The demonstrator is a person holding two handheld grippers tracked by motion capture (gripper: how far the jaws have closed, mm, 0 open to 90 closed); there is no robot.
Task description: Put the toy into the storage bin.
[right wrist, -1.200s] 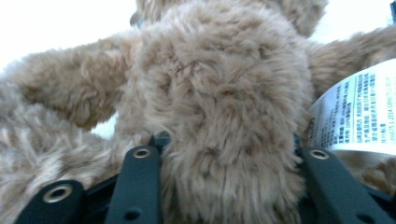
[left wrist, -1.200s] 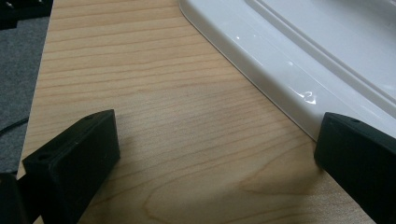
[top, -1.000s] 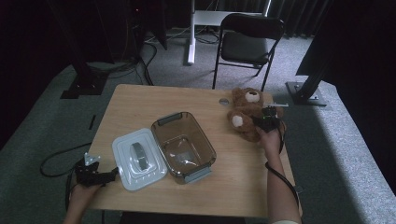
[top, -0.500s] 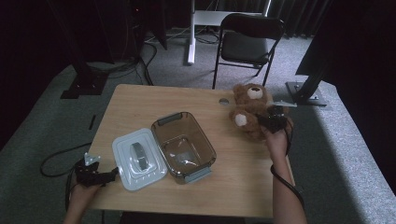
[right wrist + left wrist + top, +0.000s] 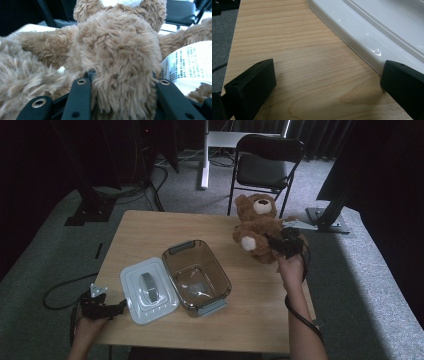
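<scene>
1. The left gripper [image 5: 107,307] rests at the table's near left corner, about 8 o'clock from the table's middle, held by the person's left hand [image 5: 89,329]. In the left gripper view its two black jaws stand wide apart over bare wood with nothing between them; the right-hand jaw sits just beside the rim of the white lid [image 5: 372,32].

2. The white lid [image 5: 148,290] lies flat on the wooden table [image 5: 150,232], its grey handle up, at roughly 3 o'clock from the left gripper and just beside it.

3. The clear brown container [image 5: 196,276] stands open near the table's middle, touching or nearly touching the lid's right edge. It has grey latches at its far and near ends and looks empty.

4. The teddy bear [image 5: 256,227] hangs above the table's far right corner, about 2 o'clock from the container and well apart from it. It is upright, its head toward the folding chair [image 5: 265,165] behind the table, one pale paw pad facing the camera.

5. The right gripper [image 5: 280,245] is clamped on the bear from the bear's 4 o'clock side. In the right gripper view the jaws press into the brown fur of the teddy bear [image 5: 117,57] on both sides, with a white printed label [image 5: 190,62] at the right. The right hand [image 5: 292,267] holds the gripper from below.
</scene>
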